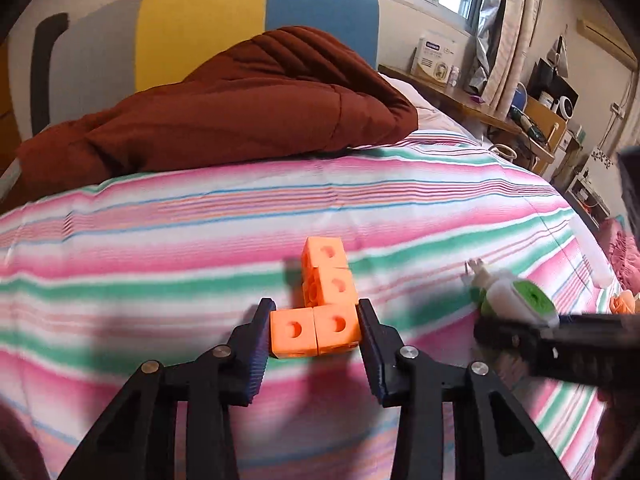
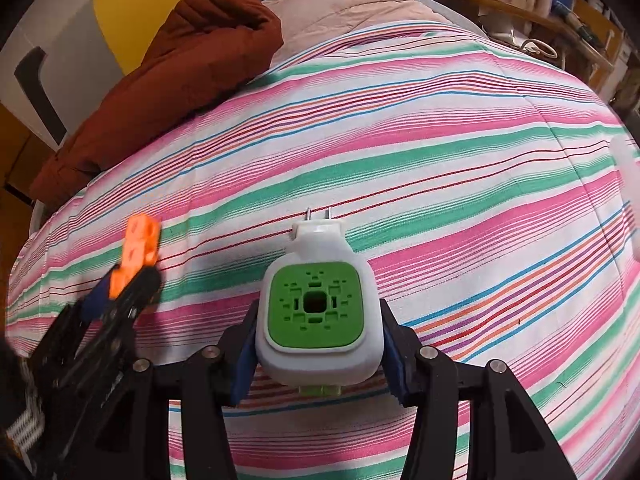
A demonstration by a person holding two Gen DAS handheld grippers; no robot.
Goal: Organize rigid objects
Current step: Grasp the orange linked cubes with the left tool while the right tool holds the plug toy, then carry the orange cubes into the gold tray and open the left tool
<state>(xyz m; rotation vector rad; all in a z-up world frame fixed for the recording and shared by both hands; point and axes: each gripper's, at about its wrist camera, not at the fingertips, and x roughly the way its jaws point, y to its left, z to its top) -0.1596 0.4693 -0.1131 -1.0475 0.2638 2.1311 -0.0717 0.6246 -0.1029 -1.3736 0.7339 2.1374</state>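
An L-shaped block of joined orange cubes [image 1: 326, 300] lies on the striped bedsheet [image 1: 200, 240]. My left gripper [image 1: 314, 316] is shut on its near row, a pad pressed against each side. From the right wrist view the same orange block [image 2: 140, 240] sticks out of the left gripper [image 2: 120, 292] at lower left. My right gripper [image 2: 319, 312] is shut on a white plug-in device with a green vented face [image 2: 316, 304], its metal prongs pointing away over the bed. That device [image 1: 516, 300] and the right gripper [image 1: 520, 336] show at the right of the left wrist view.
A rust-brown quilt [image 1: 224, 108] is heaped at the far side of the bed, with a pale pink cover [image 2: 344, 4] beside it. A cluttered wooden shelf [image 1: 500, 116] runs along the right wall. A white object [image 1: 592, 248] and a small orange thing [image 1: 624, 304] lie at the bed's right edge.
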